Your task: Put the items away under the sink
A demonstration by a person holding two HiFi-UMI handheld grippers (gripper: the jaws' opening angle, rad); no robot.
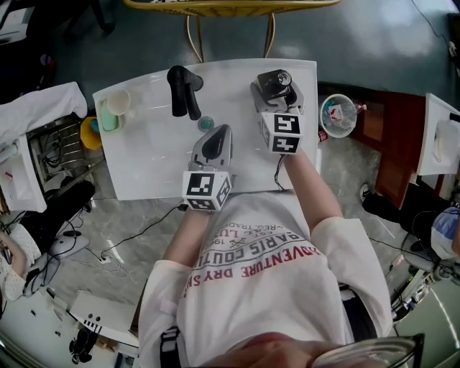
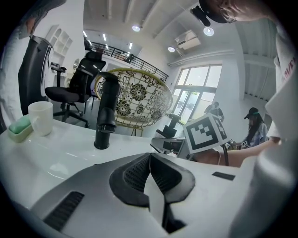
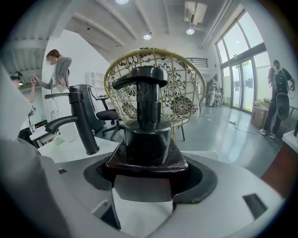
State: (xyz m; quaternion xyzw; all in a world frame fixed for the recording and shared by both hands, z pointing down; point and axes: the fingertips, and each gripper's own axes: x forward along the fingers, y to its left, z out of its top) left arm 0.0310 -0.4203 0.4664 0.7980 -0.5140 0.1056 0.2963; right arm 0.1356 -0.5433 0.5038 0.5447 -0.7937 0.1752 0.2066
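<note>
Your right gripper (image 1: 277, 85) is clamped on a soap bottle (image 1: 273, 80), one jaw on each side of its wide bottom. In the right gripper view the soap bottle (image 3: 146, 135) looks very dark, nearly black, with a hint of dark red at its flat, square bottom edge. It has a round shiny neck and a black pump on top, and the pump's nose points to the left. The bottle stands up straight between the jaws. You hold it at the far right part of the white sink top (image 1: 158, 169), to the right of the black tap (image 1: 183, 90). I cannot tell if the bottle touches the sink top or is just above it. Your left gripper (image 1: 215, 136) is near the middle of the sink top, nearer to you than the tap. In the left gripper view its jaws are pressed together with nothing between them (image 2: 150, 160). A white cup (image 1: 118, 100) sits at the far left corner of the sink top, and a green soap dish (image 1: 108, 118) is just beside it. A yellow wicker chair (image 1: 230, 7) is behind the sink.
</note>
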